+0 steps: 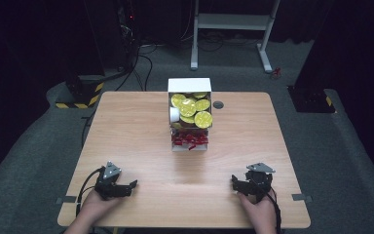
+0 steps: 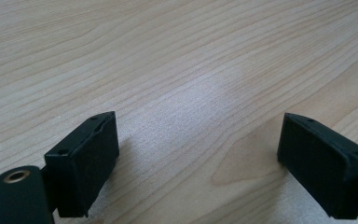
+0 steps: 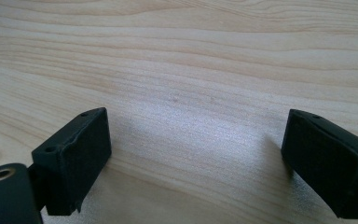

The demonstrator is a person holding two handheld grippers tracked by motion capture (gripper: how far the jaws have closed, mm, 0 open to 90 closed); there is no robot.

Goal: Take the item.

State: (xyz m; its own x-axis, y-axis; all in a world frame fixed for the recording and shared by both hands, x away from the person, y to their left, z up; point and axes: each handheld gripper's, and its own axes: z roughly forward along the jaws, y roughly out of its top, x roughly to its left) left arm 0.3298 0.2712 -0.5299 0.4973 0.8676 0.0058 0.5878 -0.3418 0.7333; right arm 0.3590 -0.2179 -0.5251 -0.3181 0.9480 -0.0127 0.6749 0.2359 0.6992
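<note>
Two black hand-held grippers rest on a light wooden table [image 1: 126, 126], the left gripper [image 1: 126, 187] and right gripper [image 1: 237, 184] near its front corners, jaws spread wide and empty. A white box [image 1: 190, 86] of yellow-lidded cups [image 1: 203, 119] sits far centre.

From above, the counter [image 1: 141, 146] was evenly and brightly lit while the floor and background fell into near blackness, and in the 2 gripper views a pale sheen of glare lay on the wood between the jaws, which cast soft shadows and looked slightly blurred.
</note>
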